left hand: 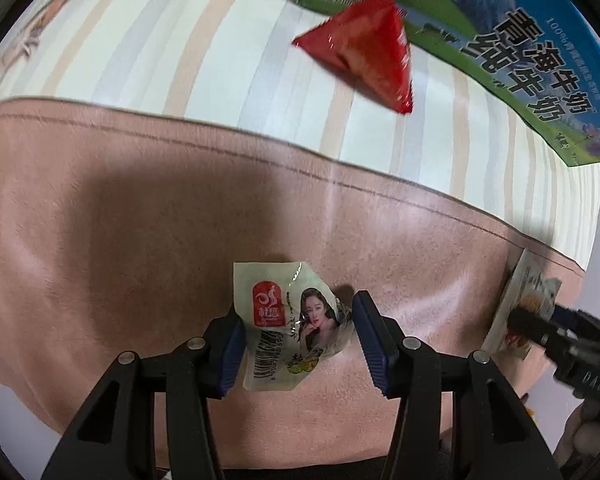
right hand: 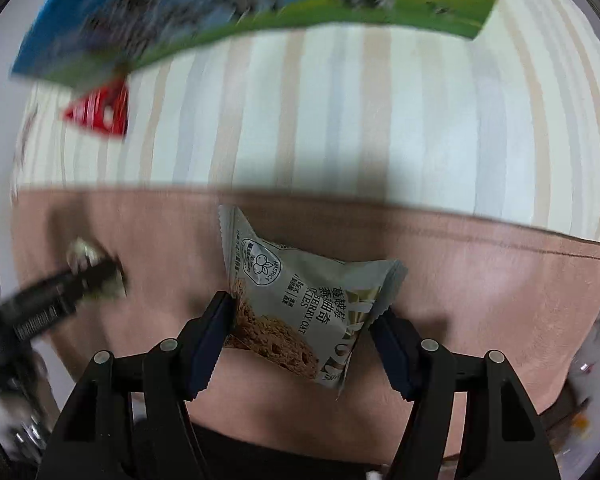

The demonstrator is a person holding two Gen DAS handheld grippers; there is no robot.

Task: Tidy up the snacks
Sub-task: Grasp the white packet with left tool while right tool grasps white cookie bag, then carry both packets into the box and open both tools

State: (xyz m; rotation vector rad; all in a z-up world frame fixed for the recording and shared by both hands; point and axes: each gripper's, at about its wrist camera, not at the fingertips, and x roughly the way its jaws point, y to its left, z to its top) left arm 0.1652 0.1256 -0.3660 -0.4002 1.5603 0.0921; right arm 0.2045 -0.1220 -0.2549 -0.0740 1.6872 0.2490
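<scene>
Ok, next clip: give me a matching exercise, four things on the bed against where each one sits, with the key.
Things:
1. pale green snack packet
2. grey oat cookie packet
3. red triangular packet
4. milk carton box

Places:
A. on the striped sheet, right beside the box
B. between the right gripper fingers
C. far edge of the striped sheet
D. between the left gripper fingers

Pairs: 1-D, 2-B, 3-A, 4-C
</scene>
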